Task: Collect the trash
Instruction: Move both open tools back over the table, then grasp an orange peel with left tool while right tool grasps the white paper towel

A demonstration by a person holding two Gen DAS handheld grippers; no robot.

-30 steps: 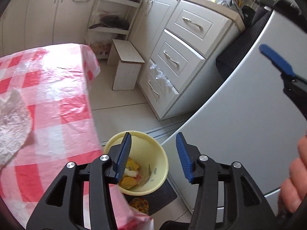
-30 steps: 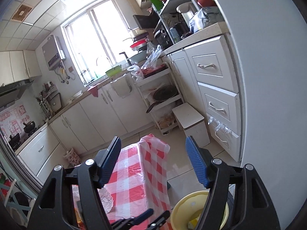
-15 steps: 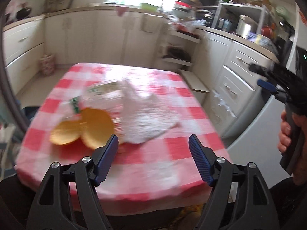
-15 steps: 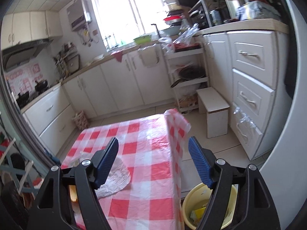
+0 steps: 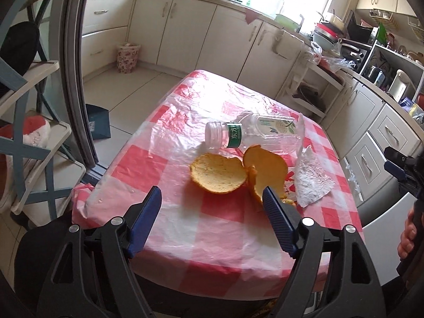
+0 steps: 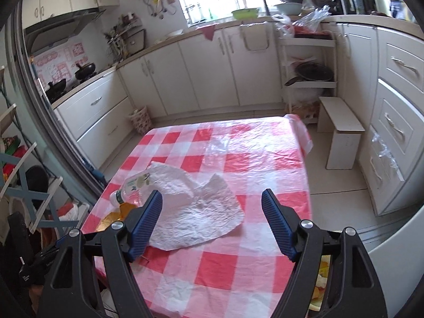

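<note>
both claws gape empty, left claw (image 5: pixel 212 221) just widened, above orange peel (image 5: pixel 218 173) and crumpled paper (image 6: pixel 196 212)

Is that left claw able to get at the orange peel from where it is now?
Probably yes. The left claw stands open and empty, aimed down at the orange peel, which lies just ahead on the table. Nothing sits between them; the bottle and tissue lie beyond and beside it.

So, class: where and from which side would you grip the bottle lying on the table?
Grip the bottle across its clear body, fingers coming down from above. It lies on its side, cap toward the left gripper's view, peel close in front, so the front is crowded.
</note>
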